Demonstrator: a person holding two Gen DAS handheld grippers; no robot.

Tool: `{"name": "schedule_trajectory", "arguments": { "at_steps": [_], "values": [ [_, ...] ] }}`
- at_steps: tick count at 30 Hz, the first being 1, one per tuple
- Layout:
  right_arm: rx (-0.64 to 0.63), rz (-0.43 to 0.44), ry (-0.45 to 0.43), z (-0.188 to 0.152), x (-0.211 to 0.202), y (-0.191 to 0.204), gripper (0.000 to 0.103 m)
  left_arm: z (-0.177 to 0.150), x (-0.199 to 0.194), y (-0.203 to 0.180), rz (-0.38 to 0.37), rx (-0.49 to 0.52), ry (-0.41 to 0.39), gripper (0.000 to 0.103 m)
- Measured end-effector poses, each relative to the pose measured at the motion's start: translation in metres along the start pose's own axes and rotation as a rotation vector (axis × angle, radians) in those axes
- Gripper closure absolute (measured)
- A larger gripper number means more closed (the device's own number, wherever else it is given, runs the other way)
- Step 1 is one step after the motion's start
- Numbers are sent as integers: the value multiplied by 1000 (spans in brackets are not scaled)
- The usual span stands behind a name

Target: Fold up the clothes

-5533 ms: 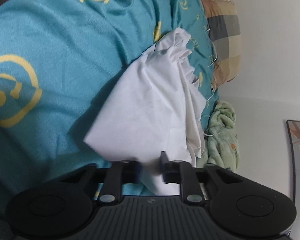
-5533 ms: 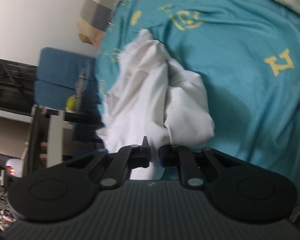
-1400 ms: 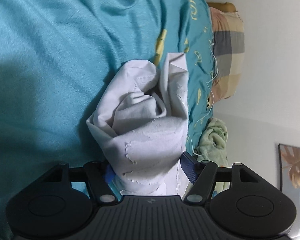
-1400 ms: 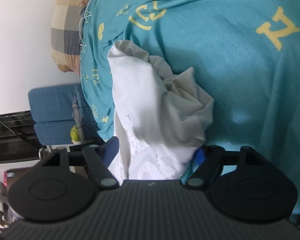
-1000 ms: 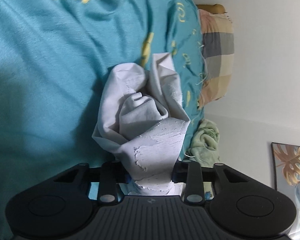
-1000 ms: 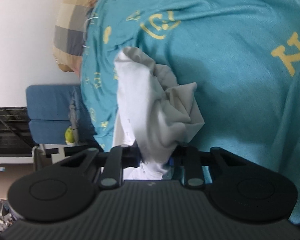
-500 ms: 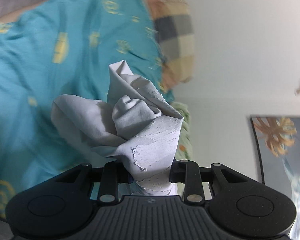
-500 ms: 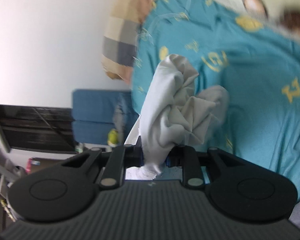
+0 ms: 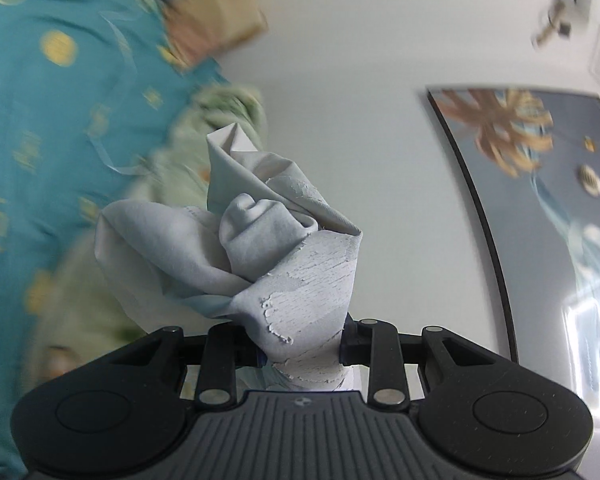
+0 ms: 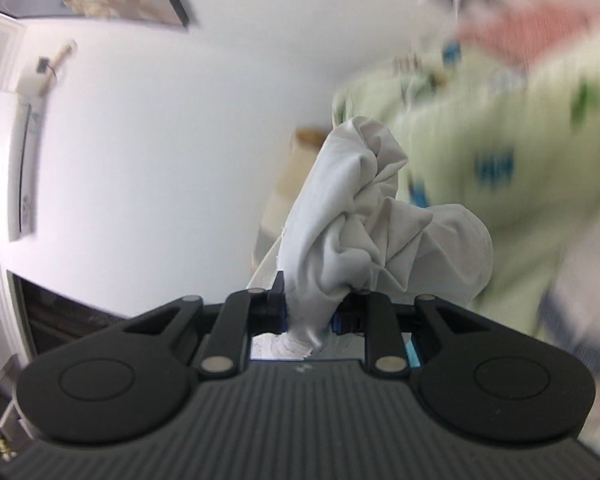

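Note:
A white garment with a cracked white print is bunched up in the left wrist view. My left gripper is shut on it and holds it up in the air, off the teal bedspread. In the right wrist view the same white garment is bunched above my right gripper, which is shut on it. Both views are tilted up toward the wall and blurred by motion.
A pale green blanket lies beside the teal bedspread, and also shows in the right wrist view. A checked pillow is at the bed's head. A framed picture hangs on the white wall. An air conditioner is mounted high.
Both grippers opened around the white garment, then shut on it and lifted it off the bed. Both views have swung up from the bedspread toward the wall.

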State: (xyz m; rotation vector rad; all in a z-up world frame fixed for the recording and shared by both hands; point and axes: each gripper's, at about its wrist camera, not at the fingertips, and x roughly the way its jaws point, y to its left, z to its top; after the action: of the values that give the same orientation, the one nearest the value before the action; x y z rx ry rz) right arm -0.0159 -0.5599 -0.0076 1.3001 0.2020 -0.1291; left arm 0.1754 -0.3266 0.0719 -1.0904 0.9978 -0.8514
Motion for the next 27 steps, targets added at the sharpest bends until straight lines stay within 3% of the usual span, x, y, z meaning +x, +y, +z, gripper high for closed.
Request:
{"name": "schedule_trajectory", "arguments": {
  "at_steps": [2,7,9,13,15,17,23,27],
  "values": [
    [-37,-3,-50,31,-11,-1,80,0,52,-12,-25,37,42,71],
    [-149,-39,-139,79,-41,-33,80,-73,118,-8,-28,190,148,71],
    [-146,-97,-142,82,-49,-65,80,-97,131,20,-6,216,204,71],
    [-69,-256,-75,73,-52,-133,80,-132,148,72,134,255,309,71],
    [-50,-306,-53,62,-52,-158,81,-143,152,96,195,272,354,71],
    [-43,-286,-59,55,-55,-171,81,-150,149,105,225,296,368,69],
    [-108,-349,-64,47,-60,-155,77,-162,131,93,279,414,370,62],
    [-222,-414,-90,32,-85,-130,77,-178,97,62,327,530,357,43]
  ]
}}
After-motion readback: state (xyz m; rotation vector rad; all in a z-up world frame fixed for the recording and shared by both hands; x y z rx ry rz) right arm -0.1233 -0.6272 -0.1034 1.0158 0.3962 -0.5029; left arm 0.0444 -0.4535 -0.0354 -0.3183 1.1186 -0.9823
